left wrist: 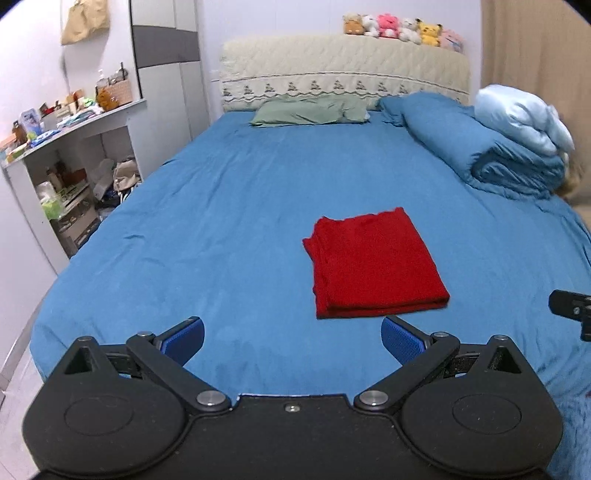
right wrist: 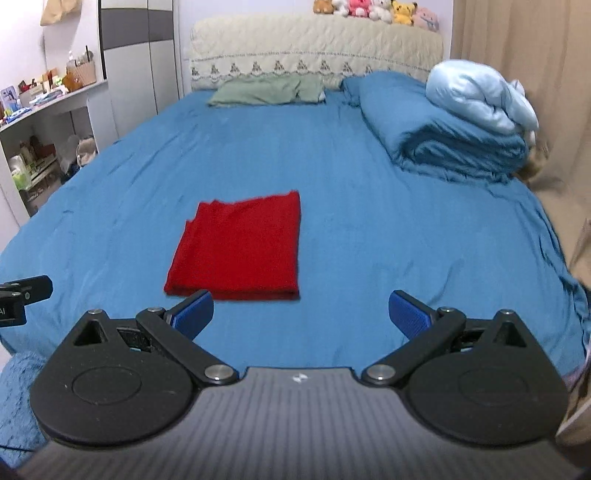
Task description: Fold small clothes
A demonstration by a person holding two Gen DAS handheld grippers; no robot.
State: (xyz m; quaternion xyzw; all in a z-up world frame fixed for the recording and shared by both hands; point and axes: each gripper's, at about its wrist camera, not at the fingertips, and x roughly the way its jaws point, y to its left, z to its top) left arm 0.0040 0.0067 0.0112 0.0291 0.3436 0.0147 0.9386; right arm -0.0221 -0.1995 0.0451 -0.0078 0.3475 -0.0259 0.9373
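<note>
The left gripper (left wrist: 292, 334), black with ridged blue pads, is spread wide and holds nothing. It hovers low over the near part of the bed (left wrist: 221, 221), which is covered in a smooth blue sheet. Its right pad sits just short of the near edge of a red knitted garment (left wrist: 375, 260), folded into a neat layered rectangle.

The right gripper (right wrist: 300, 314), of the same build, is likewise spread wide and empty. Its left pad appears just in front of the garment's (right wrist: 240, 243) near edge; contact cannot be confirmed. The garment lies flat on the bed's (right wrist: 369, 221) near middle, fold lines showing along its left side.

Beyond it lie a green pillow (left wrist: 310, 112), a rolled blue quilt (left wrist: 480, 155) and a row of plush toys (left wrist: 402, 27) on the headboard.

Judging from the tidy shape, the folding looks essentially complete. The next move likely calls for either a final smoothing or drawing both grippers away without disturbing the layers.
</note>
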